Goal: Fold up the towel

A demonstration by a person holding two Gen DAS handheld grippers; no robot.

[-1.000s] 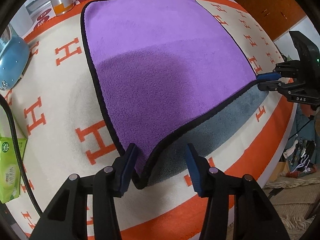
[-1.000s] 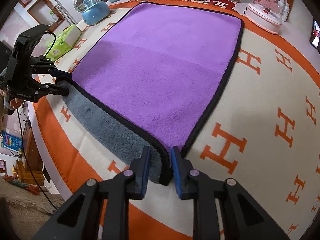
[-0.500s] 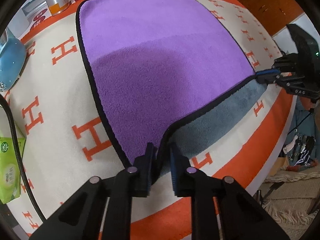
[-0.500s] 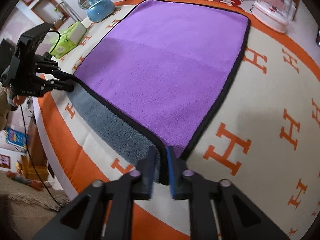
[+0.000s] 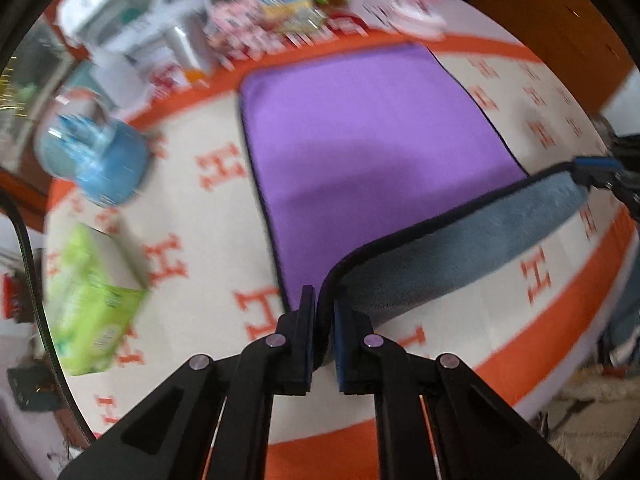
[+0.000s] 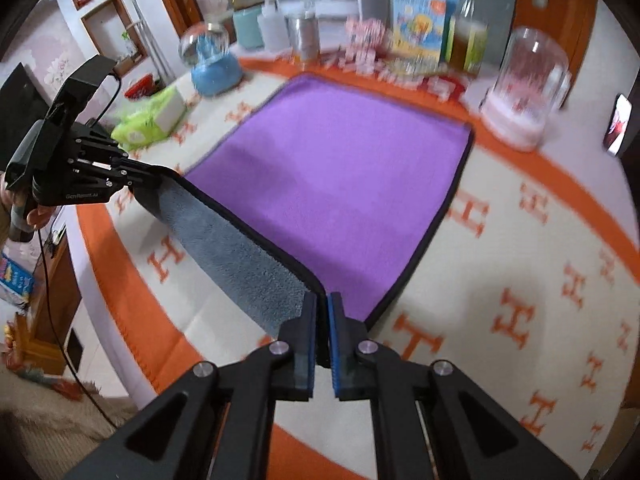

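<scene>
A purple towel point(image 5: 372, 140) with a black hem and grey underside lies on the table; it also shows in the right wrist view point(image 6: 332, 176). My left gripper point(image 5: 324, 304) is shut on its near left corner. My right gripper point(image 6: 322, 308) is shut on the near right corner. The near edge hangs lifted between them, showing the grey underside point(image 5: 460, 248) point(image 6: 236, 256). The left gripper also shows in the right wrist view point(image 6: 160, 176), and the right gripper shows in the left wrist view point(image 5: 596, 168).
A cream and orange H-pattern cloth point(image 6: 520, 248) covers the table. A green tissue pack point(image 5: 92, 300), a blue snow globe point(image 5: 92, 160), a glass dome point(image 6: 528, 88), cups and boxes point(image 6: 420, 24) stand along the far and left sides.
Both grippers closed on the towel's near corners and have lifted the near edge off the table, turning the grey underside up. Both views have risen and tilted toward the far side.
</scene>
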